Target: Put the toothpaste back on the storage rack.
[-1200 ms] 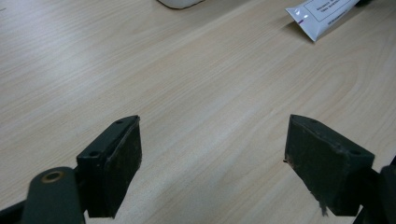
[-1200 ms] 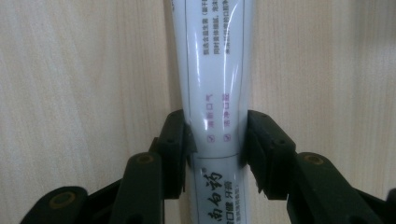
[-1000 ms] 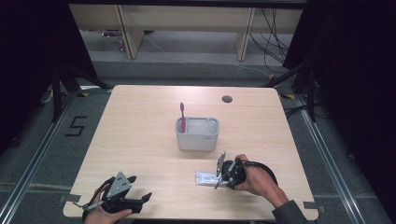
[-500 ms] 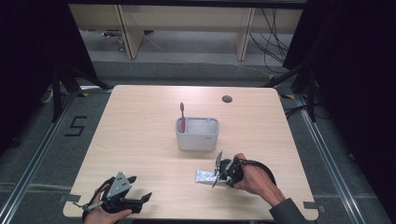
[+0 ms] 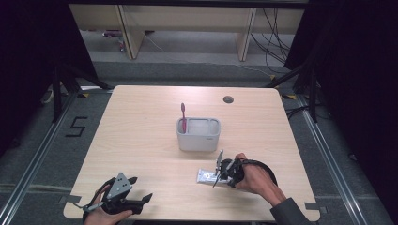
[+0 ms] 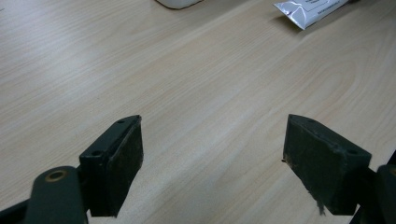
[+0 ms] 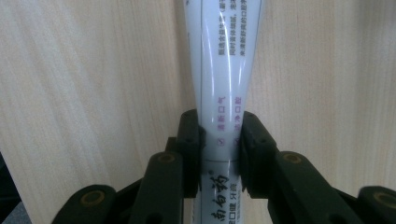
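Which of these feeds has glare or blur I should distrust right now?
Right gripper view: a bright glare streak runs down the toothpaste tube, washing out some print, and the black jaws clamped on it look soft. Left gripper view: sharp wood grain on the table. High view: evenly lit tabletop, dark surroundings.

Toothpaste tube (image 7: 224,70): both ends cut off, upper by the frame's top edge beyond the right tool (image 7: 219,140), lower by the bottom edge between its arms; print past the pads too fine to read. Ahead of the left tool (image 6: 212,154), the tube's crimped end (image 6: 310,9) and a white holder (image 6: 180,3) are clipped by the top edge. From above, the tube's near end (image 5: 206,176) is hidden under the right tool.
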Motion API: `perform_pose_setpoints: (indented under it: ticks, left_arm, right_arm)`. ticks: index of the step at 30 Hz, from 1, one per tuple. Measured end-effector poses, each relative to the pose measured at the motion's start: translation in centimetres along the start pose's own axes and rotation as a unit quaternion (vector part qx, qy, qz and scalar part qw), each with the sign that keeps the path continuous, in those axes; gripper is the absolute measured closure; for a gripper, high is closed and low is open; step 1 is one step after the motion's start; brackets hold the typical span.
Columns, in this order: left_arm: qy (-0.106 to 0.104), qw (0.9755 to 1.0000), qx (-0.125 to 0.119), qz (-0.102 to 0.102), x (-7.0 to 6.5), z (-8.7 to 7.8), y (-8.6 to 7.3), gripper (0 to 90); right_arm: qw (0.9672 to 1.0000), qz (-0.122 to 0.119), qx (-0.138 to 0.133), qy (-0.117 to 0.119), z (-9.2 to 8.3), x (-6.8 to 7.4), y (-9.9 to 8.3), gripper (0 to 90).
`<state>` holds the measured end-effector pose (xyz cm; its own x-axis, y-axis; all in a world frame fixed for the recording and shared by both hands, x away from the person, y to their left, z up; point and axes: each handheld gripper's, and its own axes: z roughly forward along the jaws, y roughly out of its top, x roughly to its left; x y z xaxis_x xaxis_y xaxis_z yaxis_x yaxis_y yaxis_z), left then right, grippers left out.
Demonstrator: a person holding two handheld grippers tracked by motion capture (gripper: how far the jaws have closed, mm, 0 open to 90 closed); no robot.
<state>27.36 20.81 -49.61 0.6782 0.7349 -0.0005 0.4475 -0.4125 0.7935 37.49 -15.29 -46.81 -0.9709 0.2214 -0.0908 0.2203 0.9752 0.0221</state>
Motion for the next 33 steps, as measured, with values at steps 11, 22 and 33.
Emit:
perform_pose_setpoints:
  ticks: [11, 22, 33]
  left_arm:
    - [0.001, 1.0, 0.001, 0.002, -0.02, -0.06, 0.0, 19.5]
    - [-0.001, 1.0, 0.001, 0.002, -0.04, -0.08, -0.03, 19.7]
    - [-0.002, 0.9998, -0.013, -0.012, -0.13, 0.17, -0.09, 20.4]
  right_arm:
    - [0.9999, 0.003, 0.009, 0.012, 0.37, -0.43, 0.27, 71.3]
    - [0.9996, 0.008, 0.022, 0.015, 0.73, -0.53, 0.52, 71.8]
    - [0.9995, 0.011, 0.0, 0.03, 0.5, -0.74, -0.18, 73.7]
